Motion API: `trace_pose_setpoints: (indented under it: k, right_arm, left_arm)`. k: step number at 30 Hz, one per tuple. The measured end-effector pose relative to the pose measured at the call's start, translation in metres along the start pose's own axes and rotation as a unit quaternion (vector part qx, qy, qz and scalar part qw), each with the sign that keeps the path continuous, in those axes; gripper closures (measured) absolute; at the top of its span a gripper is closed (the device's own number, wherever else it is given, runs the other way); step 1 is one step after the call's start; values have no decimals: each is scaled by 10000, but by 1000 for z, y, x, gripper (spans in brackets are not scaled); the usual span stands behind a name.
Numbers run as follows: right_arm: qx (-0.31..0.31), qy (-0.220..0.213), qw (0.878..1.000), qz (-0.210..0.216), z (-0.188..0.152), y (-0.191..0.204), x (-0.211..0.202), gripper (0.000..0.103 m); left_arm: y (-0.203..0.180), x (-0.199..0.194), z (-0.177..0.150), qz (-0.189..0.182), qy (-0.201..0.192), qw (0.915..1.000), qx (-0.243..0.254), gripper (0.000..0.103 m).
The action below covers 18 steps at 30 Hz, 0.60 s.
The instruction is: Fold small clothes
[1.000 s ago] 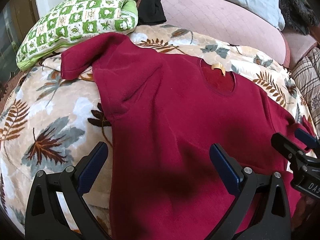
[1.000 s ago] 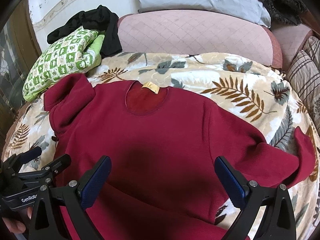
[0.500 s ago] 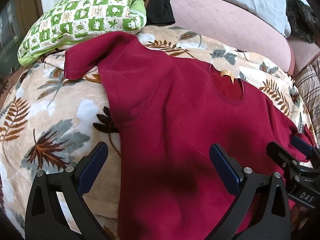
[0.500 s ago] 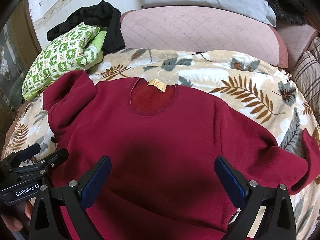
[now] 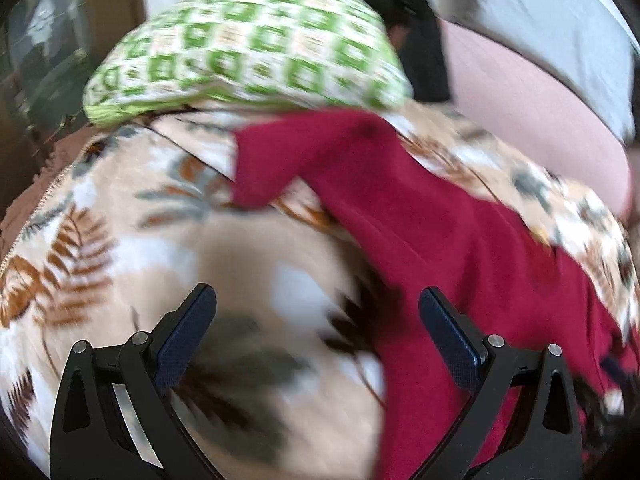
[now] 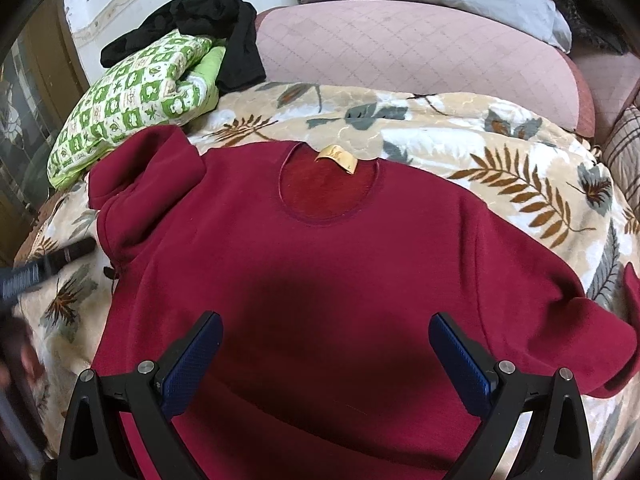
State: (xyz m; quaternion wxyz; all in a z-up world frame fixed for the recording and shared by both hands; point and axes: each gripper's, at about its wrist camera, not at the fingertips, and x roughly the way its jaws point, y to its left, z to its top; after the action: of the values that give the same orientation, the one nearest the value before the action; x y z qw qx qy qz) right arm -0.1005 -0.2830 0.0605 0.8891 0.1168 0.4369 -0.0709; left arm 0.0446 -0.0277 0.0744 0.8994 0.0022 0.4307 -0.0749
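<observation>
Left wrist view has swung left since half a second ago and is motion-blurred: the left gripper [image 5: 316, 328], jaws spread and empty, now hangs over the leaf-print blanket [image 5: 120, 248] beside the red sweater [image 6: 320, 280]. The sweater lies flat, front up, mid-bed, its folded sleeve near the green pillow [image 6: 136, 96]. The right gripper [image 6: 326, 344], also spread, hovers unmoved over its hem.

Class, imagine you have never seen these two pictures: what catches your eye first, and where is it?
First, the dark red sweater spread flat across the leaf-patterned blanket, its tan neck label at the collar. Next, the green checked pillow at the far left with black clothing heaped on it. Both tongs, left and right, hang open.
</observation>
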Motion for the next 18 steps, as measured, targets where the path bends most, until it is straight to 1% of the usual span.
trace_pose_setpoints:
  k: [3,5,6,8,10,11,13,14,15,17,18]
  right_arm:
    - [-16,7,10000,67,1,1,3,1]
    - [-32,15,10000,91,1,1,5,1]
    - [-35,28,9999,102,1,1,7,1]
    - [-16,81,9999,140,0,0,13,1]
    - [1,144,9997,177,0,-1,18,1]
    - [3,168,9997,187,0,-2,20,1]
    - [-8,196,9996,194,-1,-3,23,1]
    - [-10,204,9996,189,-1,-4,24,1]
    - [-7,202,9996,184,-1,-5,25,1]
    - [26,165,9997,177,-1,-8,24,1]
    - [61,141,9997,179,0,-10,22,1]
  left_arm:
    - [30,18,26,120,-127,9993,-328,1]
    - [44,35,39,133,-108,9983,-554,1]
    - [50,45,43,83,-61,9978,-658,1]
    - [56,67,51,-135,109,9964,-833,1]
    - [55,82,57,-190,181,9962,-826,2]
    - [53,88,60,-216,160,9965,-788,10]
    - [48,99,66,-347,268,9969,-657,32]
    - [45,103,68,-386,358,9969,-583,57]
    - [41,104,69,-314,451,9973,-483,77]
    - [34,95,71,-226,401,9986,-277,90]
    - [30,85,72,-305,341,9988,-193,91]
